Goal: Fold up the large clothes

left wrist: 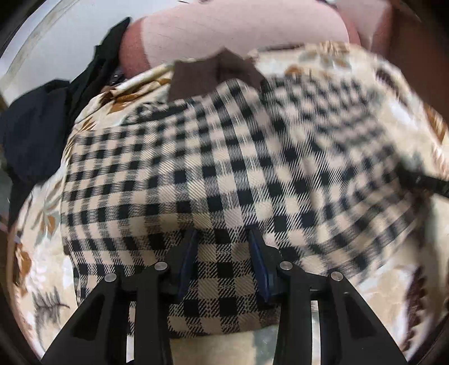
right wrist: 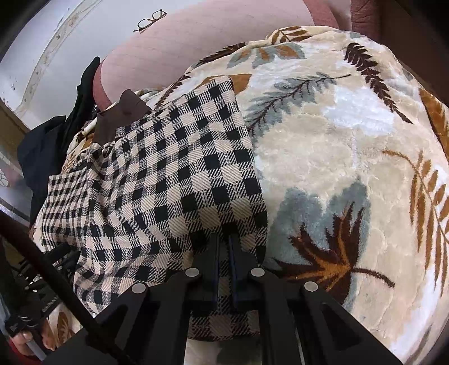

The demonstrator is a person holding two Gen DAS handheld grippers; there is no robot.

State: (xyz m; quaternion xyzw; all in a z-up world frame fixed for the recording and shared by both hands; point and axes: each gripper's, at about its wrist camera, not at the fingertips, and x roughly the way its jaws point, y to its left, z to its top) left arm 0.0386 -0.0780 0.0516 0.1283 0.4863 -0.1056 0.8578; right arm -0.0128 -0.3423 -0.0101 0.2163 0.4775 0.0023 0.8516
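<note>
A black-and-beige checked garment (left wrist: 224, 168) lies on a cream blanket with a leaf print (left wrist: 42, 252); its brown collar (left wrist: 207, 75) is at the far end. My left gripper (left wrist: 224, 238) is open, its blue-padded fingers standing over the garment's near edge. In the right wrist view the garment (right wrist: 174, 174) lies folded lengthwise, its right edge straight. My right gripper (right wrist: 223, 238) is shut on the garment's near edge. The left view is blurred on its right side.
The leaf-print blanket (right wrist: 336, 140) spreads wide to the right. A pink cushion (right wrist: 196, 36) with glasses (right wrist: 150, 19) on it lies beyond. Dark clothes (right wrist: 50, 146) are piled at the far left. The other gripper (right wrist: 42, 269) shows at lower left.
</note>
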